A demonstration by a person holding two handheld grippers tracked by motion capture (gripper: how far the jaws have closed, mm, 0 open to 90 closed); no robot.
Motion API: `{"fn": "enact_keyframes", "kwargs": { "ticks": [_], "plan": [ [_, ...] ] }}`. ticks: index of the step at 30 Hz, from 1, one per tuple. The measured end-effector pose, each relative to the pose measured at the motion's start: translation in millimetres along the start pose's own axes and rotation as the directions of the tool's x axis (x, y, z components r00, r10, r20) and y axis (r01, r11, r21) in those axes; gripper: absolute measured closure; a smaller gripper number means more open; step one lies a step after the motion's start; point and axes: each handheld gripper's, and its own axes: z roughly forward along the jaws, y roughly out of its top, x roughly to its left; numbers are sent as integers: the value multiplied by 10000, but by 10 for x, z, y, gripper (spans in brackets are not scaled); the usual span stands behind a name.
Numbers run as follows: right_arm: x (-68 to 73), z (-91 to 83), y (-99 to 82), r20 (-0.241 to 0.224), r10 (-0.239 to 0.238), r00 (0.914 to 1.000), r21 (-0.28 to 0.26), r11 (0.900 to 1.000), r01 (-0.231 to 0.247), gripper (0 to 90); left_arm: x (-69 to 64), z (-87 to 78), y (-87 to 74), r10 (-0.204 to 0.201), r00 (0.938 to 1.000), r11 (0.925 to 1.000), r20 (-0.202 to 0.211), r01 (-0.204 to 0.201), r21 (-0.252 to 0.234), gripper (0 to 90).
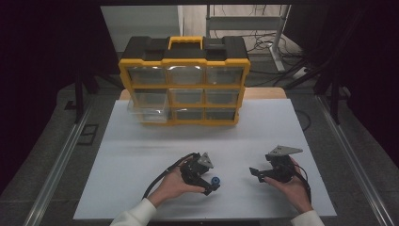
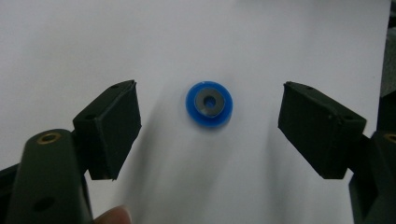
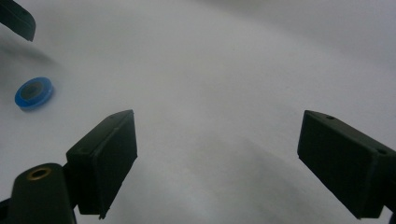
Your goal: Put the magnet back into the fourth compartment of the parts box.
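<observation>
Blue disc (image 2: 208, 104): a small round blue piece with a grey ring and a hole at its centre; it lies flat on the white surface (image 1: 141, 155), in the lower middle of the high view, and at the left edge of the right gripper view.
Left claw (image 2: 208, 126): spread wide, with the blue disc between its two black jaws and touching neither; a clear stretch of white shows on each side of the disc. In the high view it sits in the lower middle of the frame, tips just beside the disc.
Left hand (image 1: 176, 186): comes up from the bottom edge in a white sleeve, wrapped around the claw's body; a black cable loops off to the left.
Right claw (image 3: 217, 158): spread, nothing between its jaws but bare white; in the high view it is at the lower right, pointing left, well apart from the disc.
Right hand (image 1: 291, 186): cups that claw from below.
Drawer cabinet (image 1: 183, 80): yellow and black, clear drawers in three rows, upright at the upper middle; the lower-left drawer stands pulled out.
</observation>
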Motion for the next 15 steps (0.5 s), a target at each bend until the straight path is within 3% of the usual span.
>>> {"fn": "enact_keyframes", "kwargs": {
  "ticks": [8, 15],
  "plan": [
    [-2, -5, -2, 15, -1, 10000, -8, 10000, 1, 125, 6, 32, 48, -101, 9999, 9997, -2, 101, 237, 219],
    [-3, -4, -3, 52, -38, 10000, 21, 10000, 38, 125, 14, 129, 110, -91, 9997, 9972, -237, 109, 738, 250]
  ]
}}
